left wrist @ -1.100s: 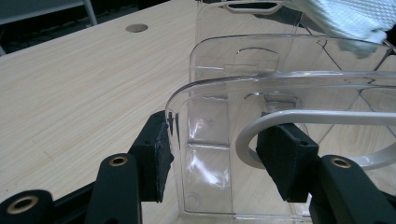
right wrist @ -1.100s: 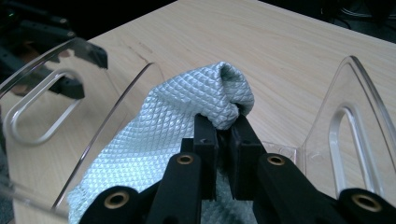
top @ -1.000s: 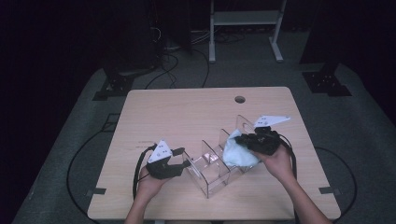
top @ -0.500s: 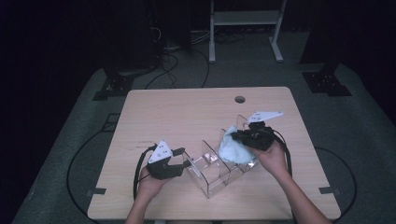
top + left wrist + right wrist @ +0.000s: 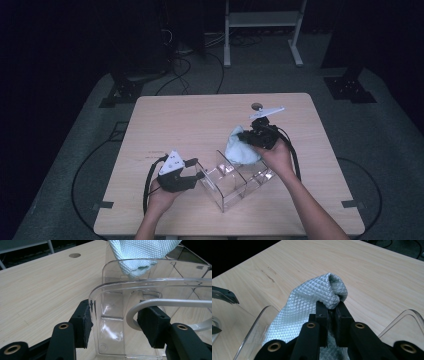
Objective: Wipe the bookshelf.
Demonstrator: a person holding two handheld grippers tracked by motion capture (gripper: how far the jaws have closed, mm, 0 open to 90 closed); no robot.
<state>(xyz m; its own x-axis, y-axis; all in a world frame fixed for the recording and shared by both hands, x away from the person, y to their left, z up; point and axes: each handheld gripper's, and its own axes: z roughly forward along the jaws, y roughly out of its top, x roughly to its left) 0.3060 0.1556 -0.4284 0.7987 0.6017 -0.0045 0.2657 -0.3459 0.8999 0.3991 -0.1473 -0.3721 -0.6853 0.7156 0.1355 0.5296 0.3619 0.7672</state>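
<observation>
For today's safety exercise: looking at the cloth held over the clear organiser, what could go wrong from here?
1. The left gripper pinches only one thin end wall of the clear organiser; a wiping push might slip or tip it.
2. The right gripper clamps a small fold of the blue cloth, so the cloth could pull free.
3. Its hanging corner might snag on a divider.

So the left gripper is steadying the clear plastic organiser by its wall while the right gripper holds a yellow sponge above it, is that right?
Not quite: the right gripper holds a pale blue waffle-weave cloth, as the right gripper view shows. The left gripper does clamp the clear plastic organiser by its wall.
</observation>
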